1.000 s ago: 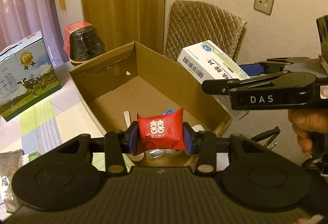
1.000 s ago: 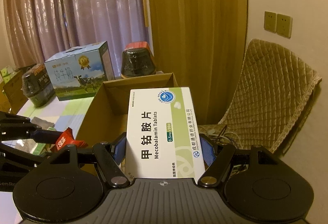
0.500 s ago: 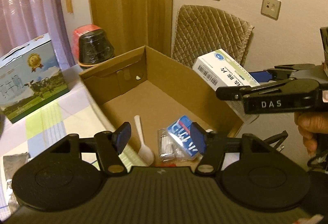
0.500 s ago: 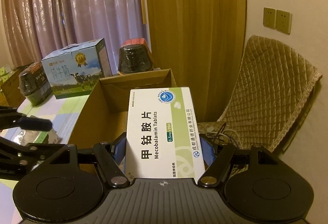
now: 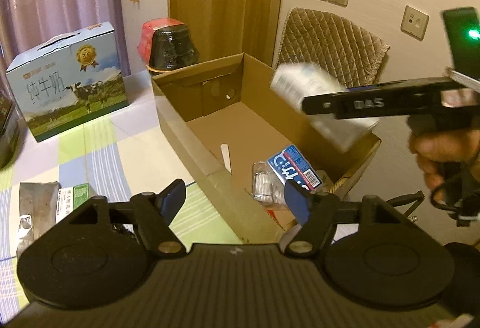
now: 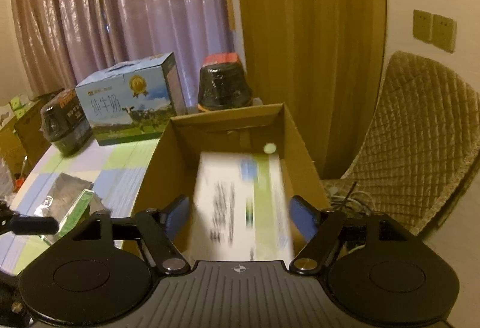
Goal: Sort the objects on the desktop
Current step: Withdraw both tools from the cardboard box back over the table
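Checkered tablecloth (image 5: 99, 148) under an open cardboard box (image 5: 192, 133). Left gripper (image 5: 234, 199) spread wide, nothing between fingers, low over box's near edge. Right gripper (image 6: 240, 214) parted over the box; blurred white medicine box (image 6: 243, 202) sits between its fingers, contact unclear. Blue packet (image 5: 294, 167) and white spoon (image 5: 225, 155) lie inside. Milk carton (image 5: 69, 82) beyond.

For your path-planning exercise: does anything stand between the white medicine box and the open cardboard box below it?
Nothing visible does: the blurred white medicine box is above the open cardboard box, whose floor beneath looks bare.
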Demonstrator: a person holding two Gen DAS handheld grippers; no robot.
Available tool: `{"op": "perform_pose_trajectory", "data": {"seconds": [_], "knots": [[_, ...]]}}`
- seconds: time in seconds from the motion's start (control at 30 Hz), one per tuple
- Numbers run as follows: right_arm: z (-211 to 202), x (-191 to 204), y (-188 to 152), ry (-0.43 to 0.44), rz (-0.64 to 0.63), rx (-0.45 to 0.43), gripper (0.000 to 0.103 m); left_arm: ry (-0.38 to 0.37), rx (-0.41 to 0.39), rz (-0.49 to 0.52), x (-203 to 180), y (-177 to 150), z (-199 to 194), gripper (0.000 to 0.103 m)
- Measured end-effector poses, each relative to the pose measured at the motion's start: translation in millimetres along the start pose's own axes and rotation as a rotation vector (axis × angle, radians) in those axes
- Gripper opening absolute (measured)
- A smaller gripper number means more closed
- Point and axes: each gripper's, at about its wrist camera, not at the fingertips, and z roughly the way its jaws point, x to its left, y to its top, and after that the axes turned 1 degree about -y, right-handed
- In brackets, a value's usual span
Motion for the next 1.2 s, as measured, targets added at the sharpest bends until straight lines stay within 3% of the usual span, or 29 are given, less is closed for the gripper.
{"op": "perform_pose_trajectory", "data": {"seconds": [0.5,0.87,1.2], "knots": [[-52.6,1.5,-44.0,-0.005,0.098,-0.010,0.088,0.036,0.002,-0.091,21.8,-35.7,-35.0,0.077],[-88.2,52.6,-76.7,0.078,0.082,0.017,0.096,0.099,-0.014,-0.177,51.6,-77.0,-88.4,0.087],[-102.3,95.9,-91.6,0.141,0.048,0.044,0.099,0.216,-0.004,-0.227,87.7,-114.3,-139.2,0.088]]}}
